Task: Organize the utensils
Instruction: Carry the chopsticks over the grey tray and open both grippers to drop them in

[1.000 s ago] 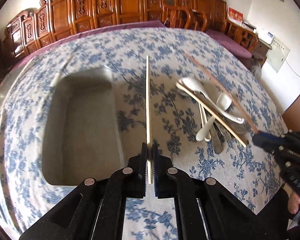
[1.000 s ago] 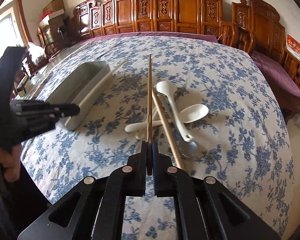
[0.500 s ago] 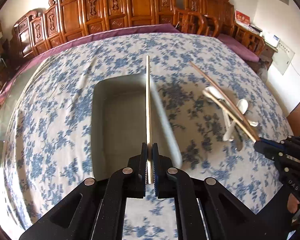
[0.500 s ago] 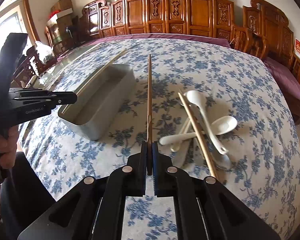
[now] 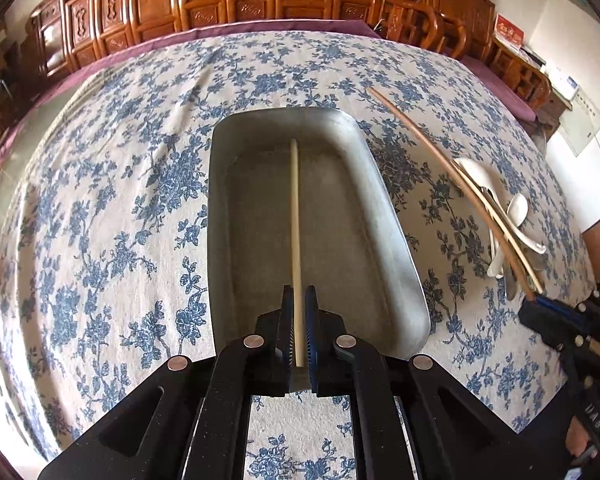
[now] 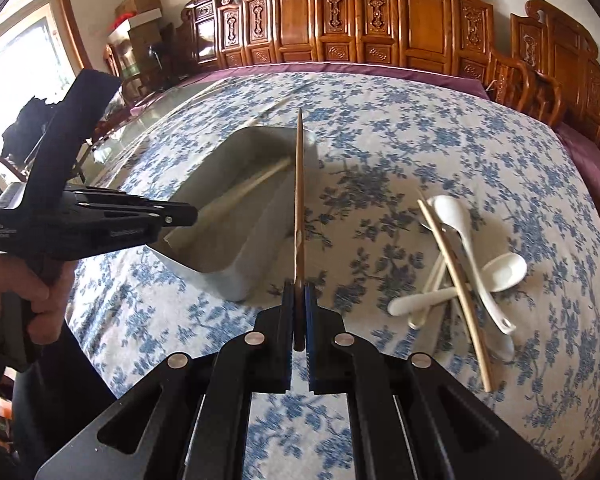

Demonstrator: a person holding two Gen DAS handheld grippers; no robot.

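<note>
My left gripper (image 5: 299, 292) hangs over the metal tray (image 5: 384, 216) with a pale chopstick (image 5: 295, 220) between its pads; the jaws are just starting to open. The chopstick slopes down along the tray's length, its far tip near the far wall. My right gripper (image 6: 299, 288) is shut on a brown chopstick (image 6: 299, 184) that points over the tray's (image 6: 260, 256) right wall. In the right wrist view the left gripper (image 6: 192, 216) and its pale chopstick (image 6: 252, 186) show from the side. In the left wrist view the right gripper (image 5: 536, 306) and its brown chopstick (image 5: 432, 148) come in from the right.
To the right of the tray lies a heap of white spoons (image 6: 460, 224), a loose pale chopstick (image 6: 456, 280) and a metal spoon (image 6: 504, 344) on the blue-flowered tablecloth. Carved wooden chairs line the table's far side. A hand (image 6: 40, 292) holds the left gripper's handle.
Both grippers have swung left with their chopsticks. The left one has gone from beside the tray to over its middle, and the right one from over the spoon heap to the tray's right wall.
</note>
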